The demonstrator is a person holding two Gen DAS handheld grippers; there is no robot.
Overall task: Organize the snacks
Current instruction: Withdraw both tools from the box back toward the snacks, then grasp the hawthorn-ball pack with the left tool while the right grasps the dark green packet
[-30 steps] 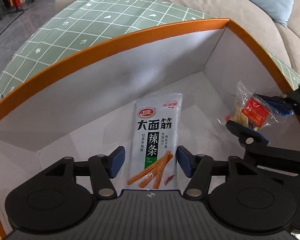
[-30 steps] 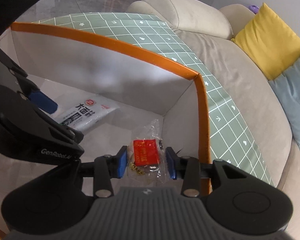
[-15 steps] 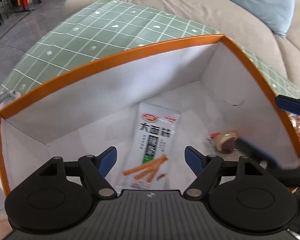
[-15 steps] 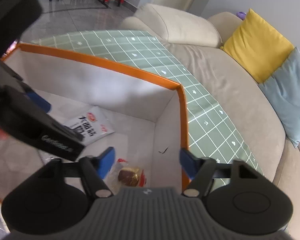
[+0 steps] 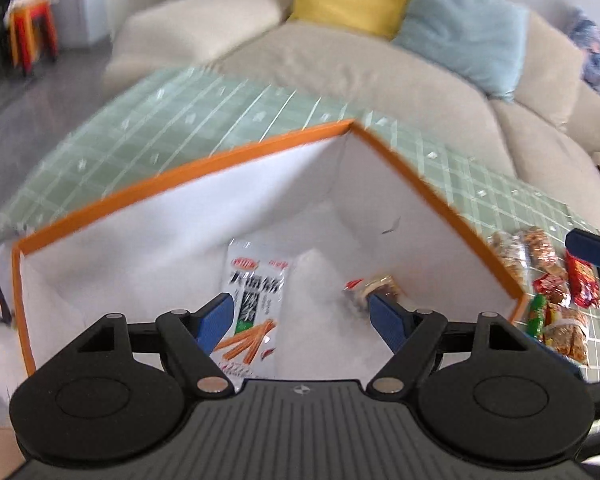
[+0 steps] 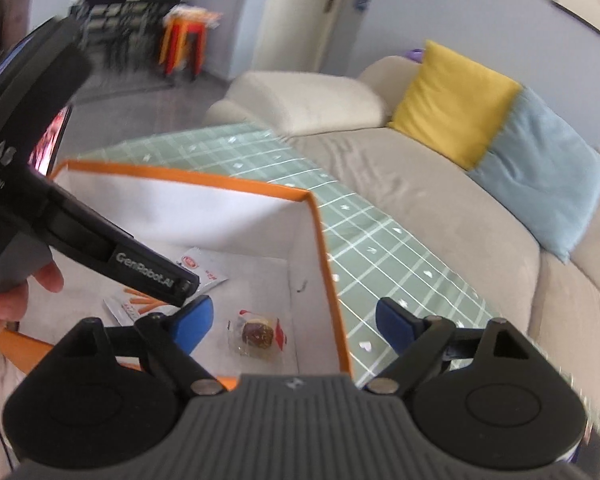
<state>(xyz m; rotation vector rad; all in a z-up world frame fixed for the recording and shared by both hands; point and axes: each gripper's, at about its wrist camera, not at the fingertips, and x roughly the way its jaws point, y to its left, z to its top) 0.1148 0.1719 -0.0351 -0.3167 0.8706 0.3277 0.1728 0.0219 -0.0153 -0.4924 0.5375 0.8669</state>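
Both grippers empty, jaws spread. Left gripper (image 5: 298,312): blue pads wide apart, nothing between them but air above the box. Right gripper (image 6: 292,320): its jaws have just been opening, and nothing sits between the pads now; the small clear-wrapped brown round snack (image 6: 256,334) lies loose on the floor of the box below.

Beyond the left pads, the long white foil packet printed with orange sticks (image 5: 254,300) lies flat on the same floor, near the middle. Both pieces rest inside the open white cardboard box with the orange rim (image 5: 180,172), the round snack toward the right wall, apart from the packet.

Outside the box, to the right on the green grid-patterned tablecloth (image 5: 204,120), a heap of red and brown wrapped snacks (image 5: 552,280) waits. That is where I judge the work goes next.

How to do it well: lift both grippers clear of the orange rim before swinging across, so neither clips the wall. Keep the right one ahead so the two tools do not cross. Take one wrapper at a time, pinching at a crimped edge.

Writing: large black Chinese characters on the packet under a red oval logo, too blurred here to read. "GenRobot.AI" in grey on the left tool's black arm (image 6: 148,270), seen from the right wrist.
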